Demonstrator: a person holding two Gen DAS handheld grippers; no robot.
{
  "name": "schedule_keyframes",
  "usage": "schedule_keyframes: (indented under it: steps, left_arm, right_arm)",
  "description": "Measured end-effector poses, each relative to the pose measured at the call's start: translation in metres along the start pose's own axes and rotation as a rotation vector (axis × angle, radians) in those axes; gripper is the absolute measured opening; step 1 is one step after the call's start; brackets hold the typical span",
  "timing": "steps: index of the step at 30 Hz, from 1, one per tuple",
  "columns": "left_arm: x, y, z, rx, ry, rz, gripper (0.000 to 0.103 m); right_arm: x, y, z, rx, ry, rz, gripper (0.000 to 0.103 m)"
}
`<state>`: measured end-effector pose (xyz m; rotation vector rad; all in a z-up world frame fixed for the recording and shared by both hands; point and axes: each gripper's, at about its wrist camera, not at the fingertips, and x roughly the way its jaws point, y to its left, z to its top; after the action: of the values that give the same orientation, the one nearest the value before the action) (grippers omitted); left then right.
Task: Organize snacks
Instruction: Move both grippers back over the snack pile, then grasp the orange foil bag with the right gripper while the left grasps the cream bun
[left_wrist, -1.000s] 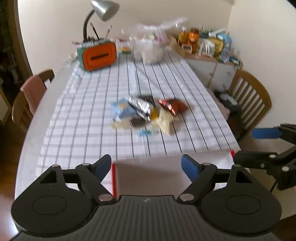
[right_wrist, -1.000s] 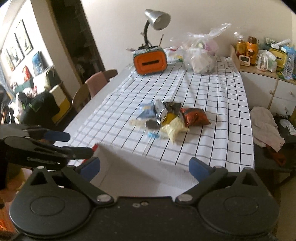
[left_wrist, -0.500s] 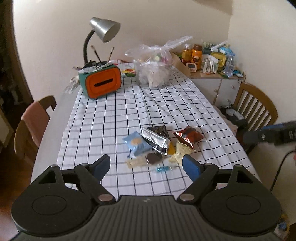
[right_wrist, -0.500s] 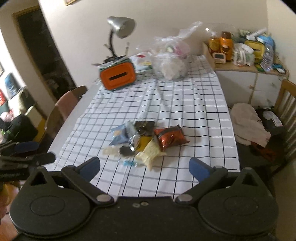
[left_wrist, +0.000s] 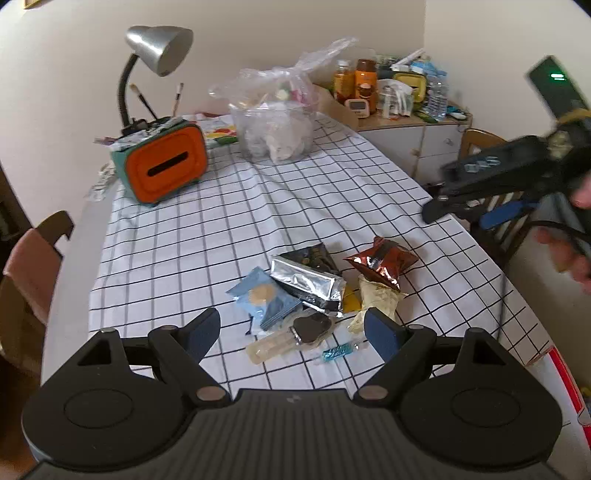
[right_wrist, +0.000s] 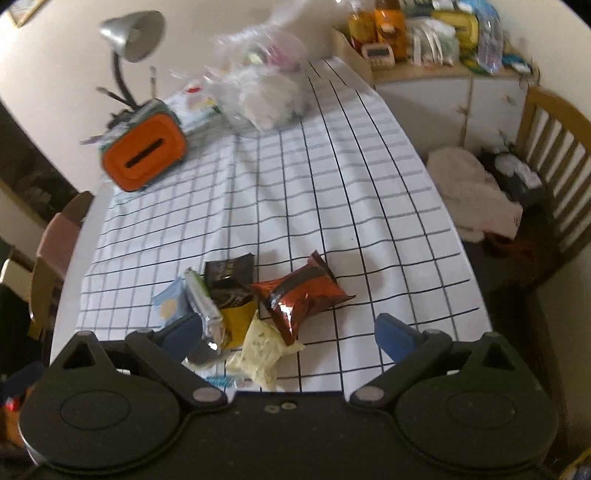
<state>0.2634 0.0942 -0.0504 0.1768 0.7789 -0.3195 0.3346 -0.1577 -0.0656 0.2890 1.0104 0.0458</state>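
Crinkly foil snack packets (left_wrist: 314, 291) heaped on checked cloth (left_wrist: 221, 229) over desk (left_wrist: 70, 258). Left hand-held gripper (left_wrist: 291, 332) tilted down, jaws wide, empty. Right hand-held gripper (right_wrist: 288, 336) likewise wide, empty.

Counted one heap of snack packets (left_wrist: 317, 291) at the centre of one checked tablecloth (left_wrist: 229, 221). In it: one red foil bag (left_wrist: 382, 263), one silver pouch (left_wrist: 308, 284), one blue wrapper (left_wrist: 264, 297), one black packet (left_wrist: 314, 256) at twelve o'clock, one pale yellow bag (left_wrist: 376, 297), one small blue-tinted sachet (left_wrist: 337, 351) at six o'clock. Tallied one orange box (left_wrist: 166, 164) and one desk lamp (left_wrist: 157, 51) at eleven o'clock, one clear plastic bag (left_wrist: 277, 122) at twelve. Saw two wooden chairs, one (right_wrist: 554, 155) at two o'clock, one (left_wrist: 29, 273) at nine. Noted two grippers, left (left_wrist: 291, 332) and right (right_wrist: 288, 336).
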Motion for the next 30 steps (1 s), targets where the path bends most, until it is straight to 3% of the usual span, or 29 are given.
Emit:
schedule_keyframes:
  steps: [8,16,25,30]
  left_arm:
    - [0.026,-0.009,0.0,0.111,-0.023,-0.081,0.085]
    - [0.052,-0.032,0.009,0.265,-0.033,-0.138,0.085]
    - [0.095,-0.059,0.025,0.346,0.044,-0.236,0.085]
    - [0.116,-0.073,0.021,0.384,0.122,-0.297,0.085]
  right_arm:
    - [0.066,-0.005,0.019,0.141,0.082,-0.061,0.093]
    - [0.117,-0.027,0.027,0.391,0.174,-0.076,0.085]
    - [0.147,-0.035,0.028,0.459,0.22,-0.128,0.081]
    - [0.155,-0.038,0.026,0.404,0.241,-0.127,0.064]
